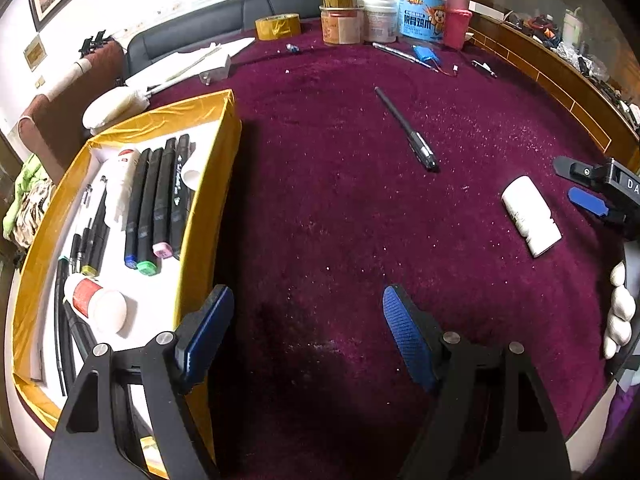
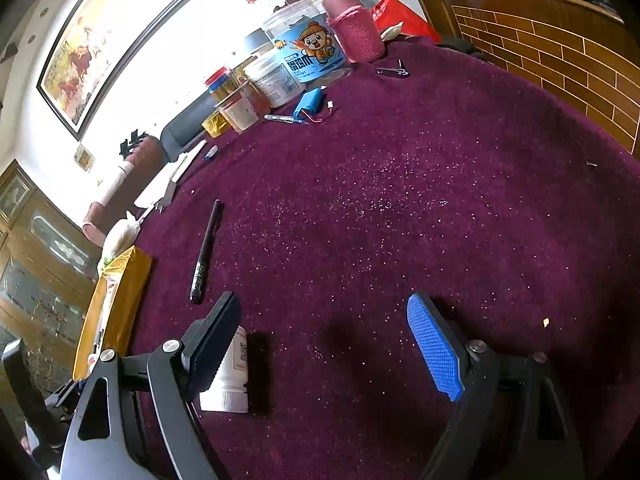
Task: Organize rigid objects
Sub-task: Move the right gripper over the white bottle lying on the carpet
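Note:
A yellow-lined box [image 1: 208, 200] at the left holds several markers [image 1: 154, 204], thin pens and two white bottles [image 1: 96, 302]. A black pen [image 1: 406, 130] lies loose on the purple cloth; it also shows in the right wrist view [image 2: 206, 252]. A white bottle [image 1: 530, 216] lies on its side at the right. My left gripper [image 1: 308, 332] is open and empty beside the box. My right gripper [image 2: 332, 344] is open, with the white bottle [image 2: 232, 376] by its left finger [image 2: 212, 336]. The right gripper also shows in the left view [image 1: 576, 186].
Jars, a blue tub [image 1: 424, 12], a pink bottle [image 1: 456, 20] and a tape roll [image 1: 278, 26] stand at the far edge. A blue battery pack [image 2: 308, 106] and nail clippers [image 2: 394, 71] lie nearby. A wooden brick-pattern counter [image 2: 560, 52] runs on the right.

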{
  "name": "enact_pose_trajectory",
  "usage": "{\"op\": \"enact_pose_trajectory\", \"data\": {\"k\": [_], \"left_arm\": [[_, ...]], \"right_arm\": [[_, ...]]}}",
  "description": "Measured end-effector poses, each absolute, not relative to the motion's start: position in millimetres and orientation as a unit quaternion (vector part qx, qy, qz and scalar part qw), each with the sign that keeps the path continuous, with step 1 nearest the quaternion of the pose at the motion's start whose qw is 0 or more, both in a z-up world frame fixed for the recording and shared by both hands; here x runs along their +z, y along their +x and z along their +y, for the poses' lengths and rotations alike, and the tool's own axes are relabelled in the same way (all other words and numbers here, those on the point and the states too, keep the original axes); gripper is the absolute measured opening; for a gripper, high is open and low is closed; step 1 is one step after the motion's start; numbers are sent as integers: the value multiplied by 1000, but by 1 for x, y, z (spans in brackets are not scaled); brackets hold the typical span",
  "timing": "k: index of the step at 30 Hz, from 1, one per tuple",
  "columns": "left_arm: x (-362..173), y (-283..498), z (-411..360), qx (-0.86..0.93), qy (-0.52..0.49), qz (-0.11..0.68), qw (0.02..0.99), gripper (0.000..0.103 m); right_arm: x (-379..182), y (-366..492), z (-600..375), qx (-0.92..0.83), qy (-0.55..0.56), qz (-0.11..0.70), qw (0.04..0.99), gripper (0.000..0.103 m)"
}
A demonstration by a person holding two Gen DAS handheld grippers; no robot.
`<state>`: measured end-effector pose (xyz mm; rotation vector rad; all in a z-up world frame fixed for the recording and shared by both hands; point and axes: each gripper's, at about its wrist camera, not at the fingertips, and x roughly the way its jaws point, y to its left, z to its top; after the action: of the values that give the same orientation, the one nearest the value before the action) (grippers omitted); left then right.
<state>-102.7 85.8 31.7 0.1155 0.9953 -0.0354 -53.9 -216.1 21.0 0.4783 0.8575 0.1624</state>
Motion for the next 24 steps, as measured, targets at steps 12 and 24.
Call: {"op": "enact_pose_trajectory", "data": {"k": [12,24], "left_arm": [[16,-102,80,-19,69,486,871,84],[14,-108,78,-5,81,464,882,92]], "right_arm": [[21,-54,-214,76,224,412,880,81],[21,-54,-210,74,210,416,882,82]]}}
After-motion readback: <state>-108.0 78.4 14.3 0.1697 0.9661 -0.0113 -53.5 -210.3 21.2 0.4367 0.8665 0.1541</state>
